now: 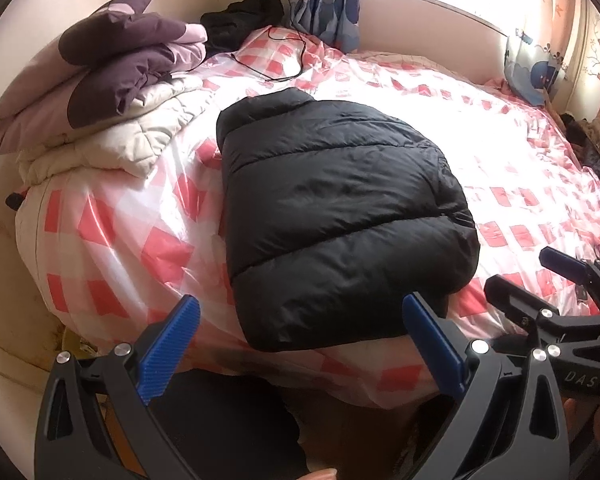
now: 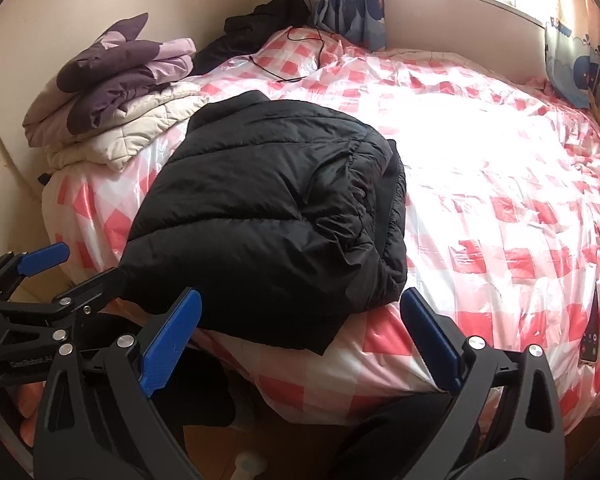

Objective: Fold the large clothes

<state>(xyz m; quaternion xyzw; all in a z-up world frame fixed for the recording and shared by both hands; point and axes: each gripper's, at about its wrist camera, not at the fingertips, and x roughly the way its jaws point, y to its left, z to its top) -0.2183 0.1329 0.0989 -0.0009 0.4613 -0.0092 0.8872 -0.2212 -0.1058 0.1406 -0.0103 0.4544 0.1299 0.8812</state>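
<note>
Black puffer jacket folded on checked bed; left claw and right claw both spread wide, empty, near bed edge.

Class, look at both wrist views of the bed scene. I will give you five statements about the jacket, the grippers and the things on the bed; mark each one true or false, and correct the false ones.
1. The black puffer jacket lies folded in on itself on the checked bed cover. True.
2. The left gripper is clamped on the jacket's hem. False: its jaws are wide open and hold nothing.
3. The right gripper is open. True.
4. A stack of folded quilts sits on top of the jacket. False: the stack lies beside it, at the bed's far left corner.
5. A phone lies on the cover near the bed's right edge. True.
</note>
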